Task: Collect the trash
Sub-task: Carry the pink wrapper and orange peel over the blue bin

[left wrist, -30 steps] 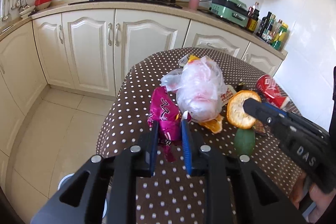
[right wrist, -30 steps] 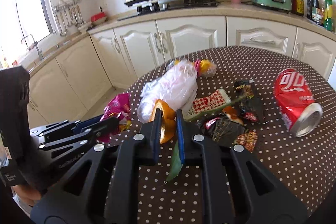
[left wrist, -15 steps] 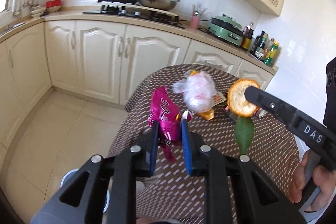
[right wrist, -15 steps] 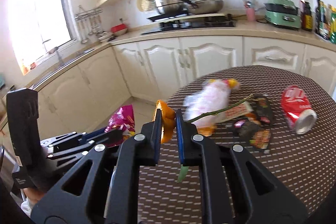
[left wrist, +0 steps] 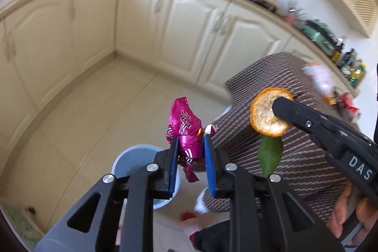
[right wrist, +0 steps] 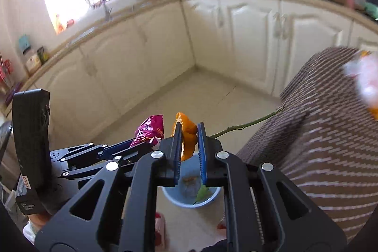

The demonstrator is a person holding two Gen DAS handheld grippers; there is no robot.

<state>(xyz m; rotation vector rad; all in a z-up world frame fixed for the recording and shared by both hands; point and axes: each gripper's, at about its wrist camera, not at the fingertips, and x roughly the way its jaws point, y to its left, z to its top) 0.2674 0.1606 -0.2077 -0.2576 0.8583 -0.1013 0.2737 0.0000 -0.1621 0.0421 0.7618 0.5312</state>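
Observation:
My left gripper [left wrist: 190,141] is shut on a crumpled magenta snack wrapper [left wrist: 185,129], held in the air above a light blue bin [left wrist: 132,160] on the floor. My right gripper [right wrist: 189,131] is shut on an orange peel [right wrist: 187,134] with a twig and a green leaf [left wrist: 270,154] hanging from it. It also hangs over the blue bin [right wrist: 189,190]. In the left wrist view the right gripper [left wrist: 278,108] and the peel [left wrist: 264,115] are to the right. In the right wrist view the wrapper [right wrist: 151,128] sits at the left.
The round table with the brown dotted cloth [left wrist: 295,145] stands at the right, with a plastic bag [left wrist: 319,79] and a red can [left wrist: 349,100] left on it. Cream cabinets [left wrist: 189,34] line the walls beyond the tiled floor [left wrist: 82,124].
Both grippers have swung left off the table with their loads and tilted down. The blue bin on the floor has come into view below them.

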